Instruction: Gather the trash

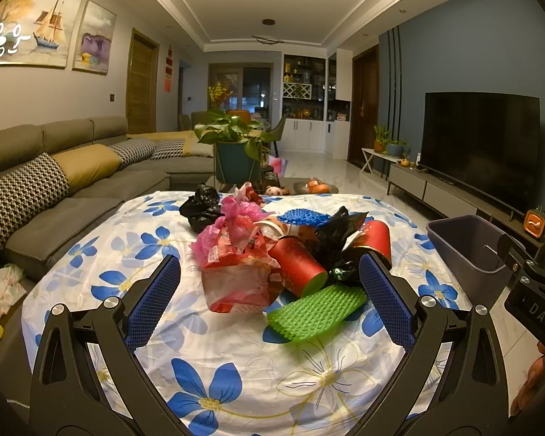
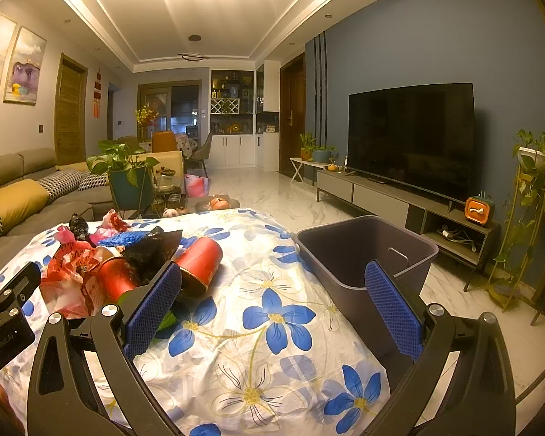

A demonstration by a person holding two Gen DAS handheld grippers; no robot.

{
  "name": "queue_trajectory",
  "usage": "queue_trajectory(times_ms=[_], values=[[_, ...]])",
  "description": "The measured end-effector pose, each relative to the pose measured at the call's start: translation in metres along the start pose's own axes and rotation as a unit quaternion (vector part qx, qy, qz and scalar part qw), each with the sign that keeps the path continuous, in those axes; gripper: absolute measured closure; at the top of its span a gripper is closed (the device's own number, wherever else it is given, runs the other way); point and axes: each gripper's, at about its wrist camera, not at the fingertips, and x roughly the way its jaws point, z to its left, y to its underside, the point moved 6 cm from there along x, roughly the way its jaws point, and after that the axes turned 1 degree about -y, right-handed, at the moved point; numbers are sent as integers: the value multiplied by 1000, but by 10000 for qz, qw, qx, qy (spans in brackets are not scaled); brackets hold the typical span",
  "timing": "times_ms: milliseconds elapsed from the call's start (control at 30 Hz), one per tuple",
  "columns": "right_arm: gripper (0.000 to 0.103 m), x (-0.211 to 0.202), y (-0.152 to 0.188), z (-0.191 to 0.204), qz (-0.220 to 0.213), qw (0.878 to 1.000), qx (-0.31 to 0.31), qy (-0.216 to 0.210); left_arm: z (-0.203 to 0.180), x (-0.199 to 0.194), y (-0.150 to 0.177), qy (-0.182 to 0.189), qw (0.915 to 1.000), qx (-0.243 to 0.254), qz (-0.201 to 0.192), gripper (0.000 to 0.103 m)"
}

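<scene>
The left gripper (image 1: 269, 290) has its fingers wide apart and holds nothing. It hangs just in front of the trash pile (image 1: 272, 247), which is the landmark here. The pile lies on a table under a cloth (image 1: 207, 374) with blue flowers.

Between the left fingers, at the near edge of the pile, is a clear bag (image 1: 239, 283) with red print. Just to the right of it lies a red cup (image 1: 298, 265) on its side, and in front of the cup is a green foam net (image 1: 316, 312). A second red cup (image 1: 378, 238) is at the right side of the pile, next to a black bag (image 1: 336, 234). At the far side are a blue net (image 1: 303, 216), a pink bag (image 1: 239, 214) and another black bag (image 1: 201, 207).

The right gripper (image 2: 272, 305) is also wide apart and empty. It is to the right of the pile, over the bare cloth. Its left finger is in front of the right cup, its right finger in front of the bin (image 2: 348, 243).

The bin is dark grey and stands right of the pile, at the edge of the table. I cannot tell if anything is inside.

Left of the pile is a sofa (image 1: 72, 196), behind it a plant (image 1: 232, 134), and beyond the bin a TV (image 2: 410, 138).
</scene>
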Motion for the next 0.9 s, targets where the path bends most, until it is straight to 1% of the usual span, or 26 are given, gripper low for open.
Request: queue_trajectory(times_ms=[900], values=[[5,0,2,2,11,10000,9,-13,3,-6,1,11,10000,-77,-26,6]])
